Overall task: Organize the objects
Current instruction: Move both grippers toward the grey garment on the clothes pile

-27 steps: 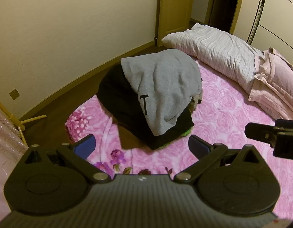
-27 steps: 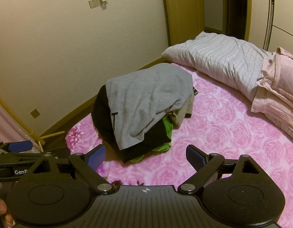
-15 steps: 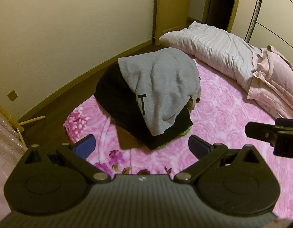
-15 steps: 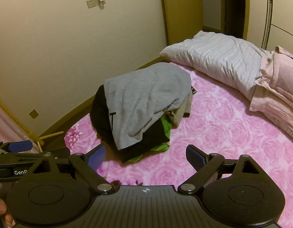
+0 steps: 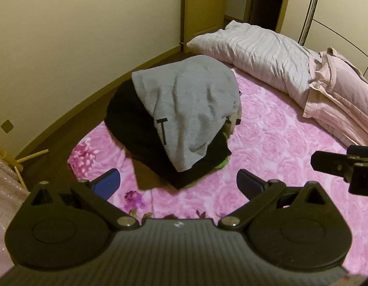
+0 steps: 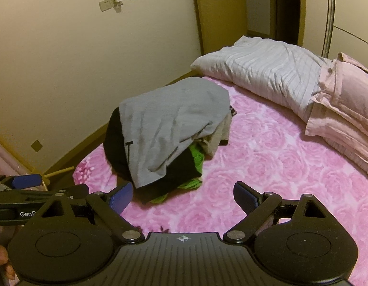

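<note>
One pile of clothes [image 5: 181,124] on the pink rose-patterned bed [image 5: 274,147], near its left edge: grey garment [image 6: 174,124] with a black "T" on top, black, green and beige layers beneath. Two pillows, striped [image 5: 260,54] and pink [image 5: 339,95], behind. Left tongs [image 5: 178,183] and right tongs [image 6: 182,196] both spread wide, gripping nothing, short of the pile.

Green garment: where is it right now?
In the right wrist view, the green garment pokes out under the black garment at the pile's near right edge, on the pink blanket.
</note>
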